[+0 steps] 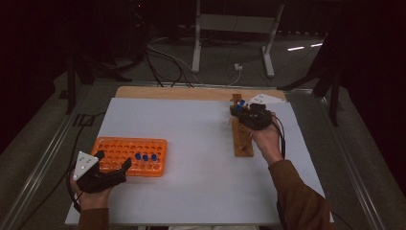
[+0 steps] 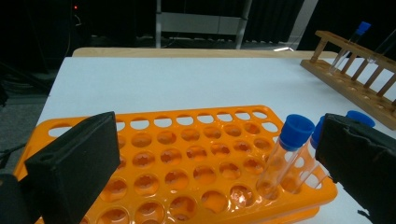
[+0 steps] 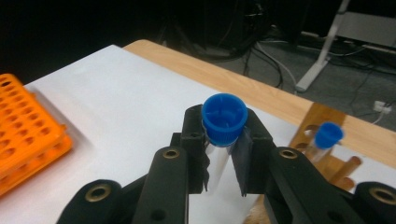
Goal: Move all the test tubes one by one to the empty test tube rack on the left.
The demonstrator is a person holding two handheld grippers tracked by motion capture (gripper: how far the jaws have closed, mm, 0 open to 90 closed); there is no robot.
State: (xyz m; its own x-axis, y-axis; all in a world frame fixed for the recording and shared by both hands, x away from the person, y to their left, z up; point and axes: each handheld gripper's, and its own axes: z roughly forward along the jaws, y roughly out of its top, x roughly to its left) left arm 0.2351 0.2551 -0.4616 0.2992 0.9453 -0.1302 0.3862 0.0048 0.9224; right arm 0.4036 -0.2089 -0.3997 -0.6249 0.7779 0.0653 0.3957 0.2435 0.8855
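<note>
right gripper (image 3: 224, 154) clamped on a clear plastic test tube with a blue screw cap (image 3: 224, 119), above the far end of the long wooden test tube rack (image 1: 241, 136).
one more blue-capped tube (image 3: 327, 137) stands in that wooden rack just beside the held one. left gripper (image 1: 112, 165), jaws apart and holding nothing, sits at the near edge of the orange plastic grid rack (image 2: 187, 158), well apart from the wooden rack, with three blue-capped tubes (image 1: 145, 159) standing in the orange rack's near right corner.

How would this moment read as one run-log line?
right gripper: shut on tube | left gripper: open by orange rack | wooden rack: one tube left
</note>
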